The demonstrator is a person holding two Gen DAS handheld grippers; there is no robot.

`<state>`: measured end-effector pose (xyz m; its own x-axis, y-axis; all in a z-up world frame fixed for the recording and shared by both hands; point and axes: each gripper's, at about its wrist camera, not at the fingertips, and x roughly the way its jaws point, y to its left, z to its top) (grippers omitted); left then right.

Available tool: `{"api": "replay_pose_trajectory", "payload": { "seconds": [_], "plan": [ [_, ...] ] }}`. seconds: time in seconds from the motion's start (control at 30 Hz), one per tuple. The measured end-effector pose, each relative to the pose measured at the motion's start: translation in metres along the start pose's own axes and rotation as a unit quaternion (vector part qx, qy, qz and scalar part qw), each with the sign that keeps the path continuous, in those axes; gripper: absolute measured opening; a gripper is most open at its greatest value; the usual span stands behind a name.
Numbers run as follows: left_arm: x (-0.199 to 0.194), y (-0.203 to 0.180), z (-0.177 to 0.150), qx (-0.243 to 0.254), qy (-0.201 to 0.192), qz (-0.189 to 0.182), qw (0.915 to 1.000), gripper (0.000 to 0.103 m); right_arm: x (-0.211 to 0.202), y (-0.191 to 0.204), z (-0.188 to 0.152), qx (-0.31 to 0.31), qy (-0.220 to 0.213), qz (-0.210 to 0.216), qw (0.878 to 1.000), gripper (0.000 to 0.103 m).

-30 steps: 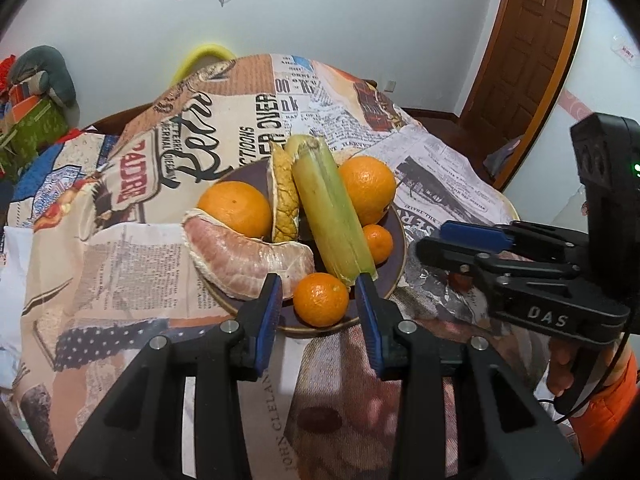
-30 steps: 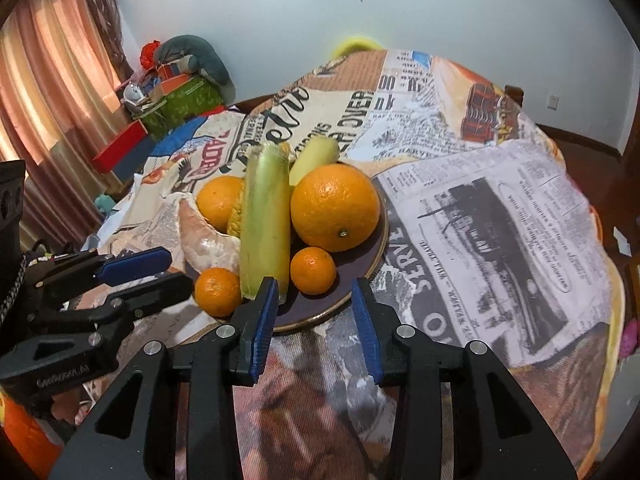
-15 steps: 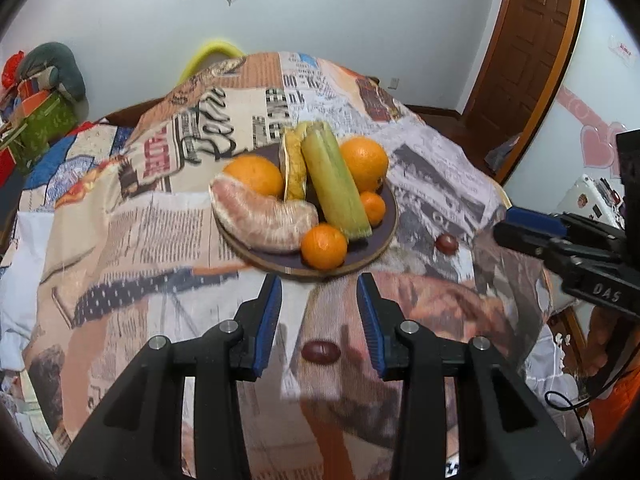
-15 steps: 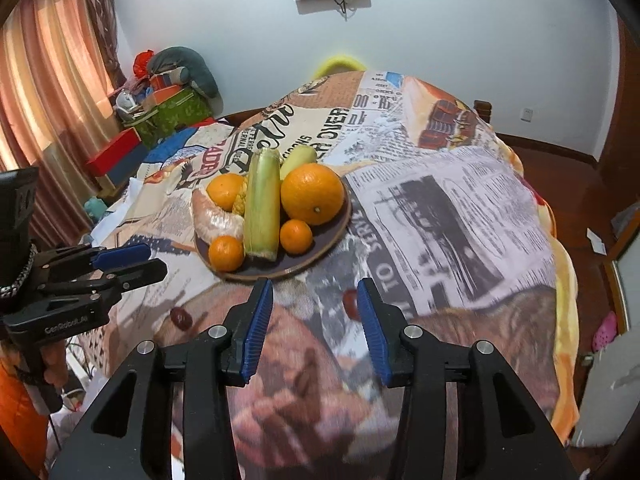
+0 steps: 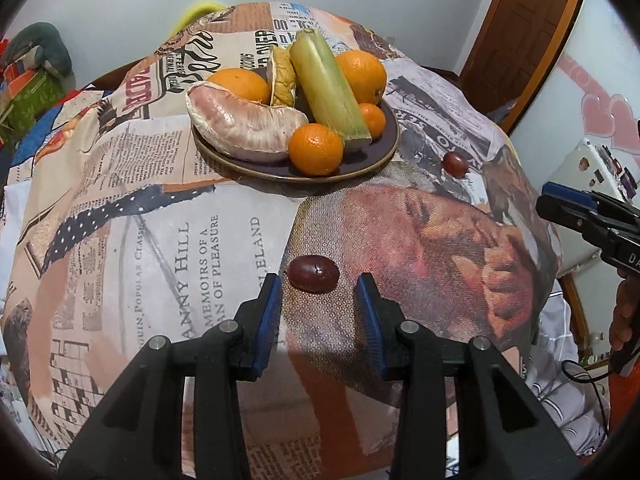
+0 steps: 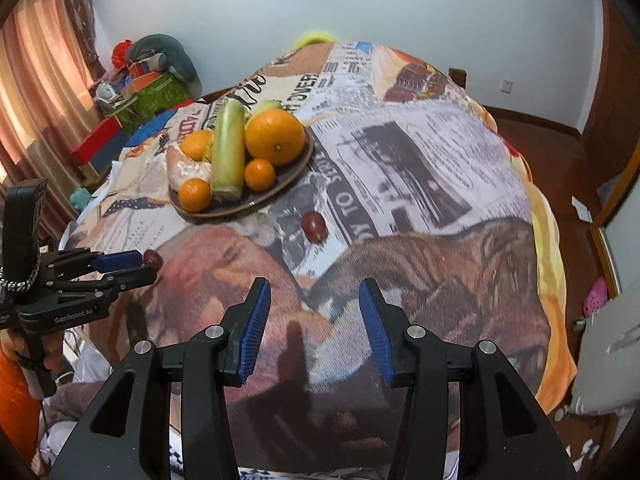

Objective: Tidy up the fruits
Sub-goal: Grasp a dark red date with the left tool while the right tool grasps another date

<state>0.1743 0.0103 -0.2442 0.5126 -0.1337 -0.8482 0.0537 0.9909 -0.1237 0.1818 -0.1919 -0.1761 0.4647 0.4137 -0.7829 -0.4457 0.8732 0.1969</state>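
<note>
A dark plate point(image 5: 376, 160) on the newspaper-print tablecloth holds oranges, a pomelo segment point(image 5: 244, 124), a corn cob and a green stalk point(image 5: 328, 88). It also shows in the right wrist view point(image 6: 296, 172). Two dark red fruits lie loose on the cloth. One point(image 5: 314, 273) lies just ahead of my open left gripper point(image 5: 319, 300), between its fingertips; it shows by the left gripper in the right wrist view point(image 6: 152, 258). The other point(image 5: 455, 163) lies right of the plate, also in the right wrist view point(image 6: 314, 226). My right gripper point(image 6: 314, 316) is open and empty, hovering near the table's front.
The round table's cloth drops off at the near edge and the sides. Boxes and a cushion point(image 6: 152, 76) are piled at the back left by a curtain. A wooden door point(image 5: 520, 28) stands at the right. The right gripper shows at the right edge of the left wrist view point(image 5: 580, 216).
Both grippers have pulled back from the plate toward the table's near edge. The left one now has the loose dark red fruit just ahead of its tips. Both stay open.
</note>
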Motion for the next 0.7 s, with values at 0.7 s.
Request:
{"api": "replay_pose_trajectory", "payload": {
  "seconds": [0.7],
  "plan": [
    [-0.008,0.012,0.019,-0.004,-0.042,0.01,0.9991,0.024,0.043,0.003,0.026,-0.01,0.011,0.014,1.0,0.043]
  ]
}}
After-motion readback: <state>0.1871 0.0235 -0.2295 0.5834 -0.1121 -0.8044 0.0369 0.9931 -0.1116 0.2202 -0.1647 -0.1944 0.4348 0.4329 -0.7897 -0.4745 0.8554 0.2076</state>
